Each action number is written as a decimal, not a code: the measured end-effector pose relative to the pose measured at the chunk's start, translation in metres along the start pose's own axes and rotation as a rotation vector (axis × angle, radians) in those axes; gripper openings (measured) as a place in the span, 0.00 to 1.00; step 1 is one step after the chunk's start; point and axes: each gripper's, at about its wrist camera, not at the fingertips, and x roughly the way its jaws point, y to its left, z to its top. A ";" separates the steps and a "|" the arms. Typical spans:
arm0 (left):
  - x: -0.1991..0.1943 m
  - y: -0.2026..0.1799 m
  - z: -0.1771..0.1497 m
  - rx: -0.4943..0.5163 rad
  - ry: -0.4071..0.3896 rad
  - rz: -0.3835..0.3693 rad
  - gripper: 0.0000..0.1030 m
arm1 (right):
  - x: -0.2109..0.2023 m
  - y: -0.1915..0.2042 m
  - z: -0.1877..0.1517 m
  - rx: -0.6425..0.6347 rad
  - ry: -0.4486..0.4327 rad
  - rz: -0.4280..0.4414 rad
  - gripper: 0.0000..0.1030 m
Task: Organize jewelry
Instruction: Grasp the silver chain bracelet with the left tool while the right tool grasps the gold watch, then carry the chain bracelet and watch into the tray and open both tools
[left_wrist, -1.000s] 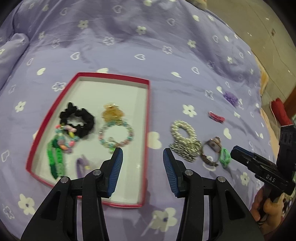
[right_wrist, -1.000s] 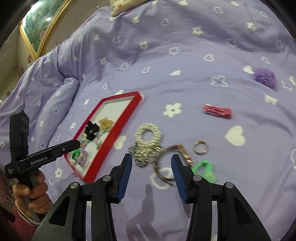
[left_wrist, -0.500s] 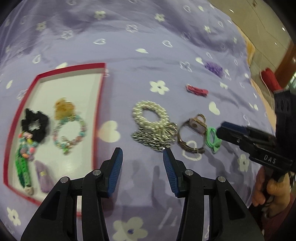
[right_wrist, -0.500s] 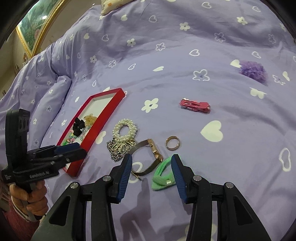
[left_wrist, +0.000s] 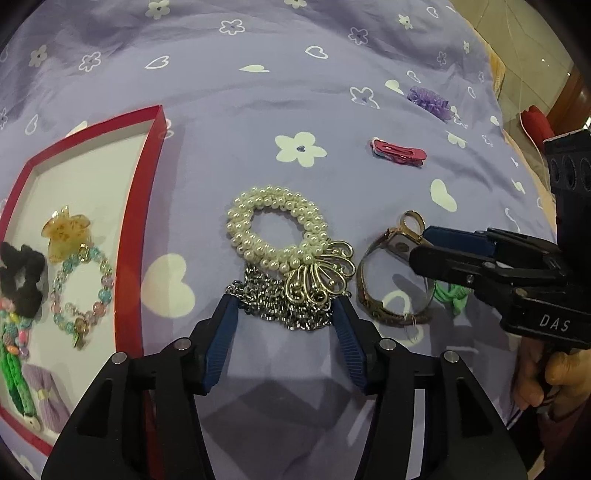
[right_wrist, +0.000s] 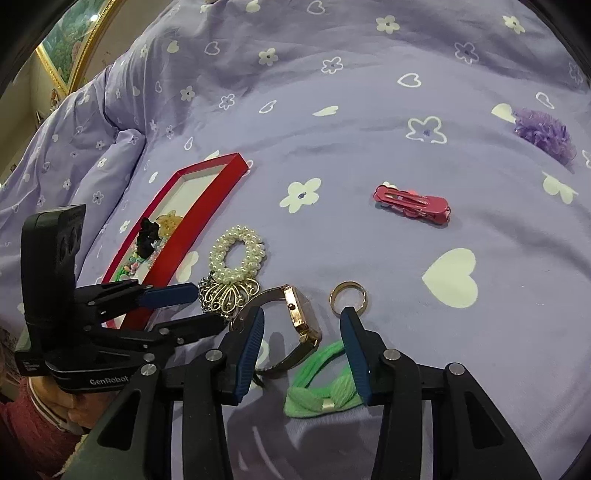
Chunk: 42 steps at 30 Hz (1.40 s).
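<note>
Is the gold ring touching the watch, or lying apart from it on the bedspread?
Apart. The right wrist view shows the gold ring lying beside the watch with a strip of purple bedspread plainly visible between them.

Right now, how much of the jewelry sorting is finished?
Done: the red tray already holds a black scrunchie, a bead bracelet and other small pieces. In hand: nothing; the left gripper, its jaws just opening, straddles the silver chain. The right gripper is open over the watch. Left: pearl bracelet, ring, pink clip.
</note>
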 end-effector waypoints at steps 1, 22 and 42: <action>0.001 -0.001 0.001 0.003 -0.004 -0.002 0.51 | 0.001 0.000 0.000 0.002 0.001 0.002 0.40; -0.050 0.008 -0.022 -0.040 -0.121 -0.082 0.13 | -0.023 0.007 -0.017 0.045 -0.060 0.001 0.09; -0.110 0.050 -0.043 -0.142 -0.226 -0.055 0.13 | -0.033 0.066 -0.008 -0.016 -0.092 0.067 0.09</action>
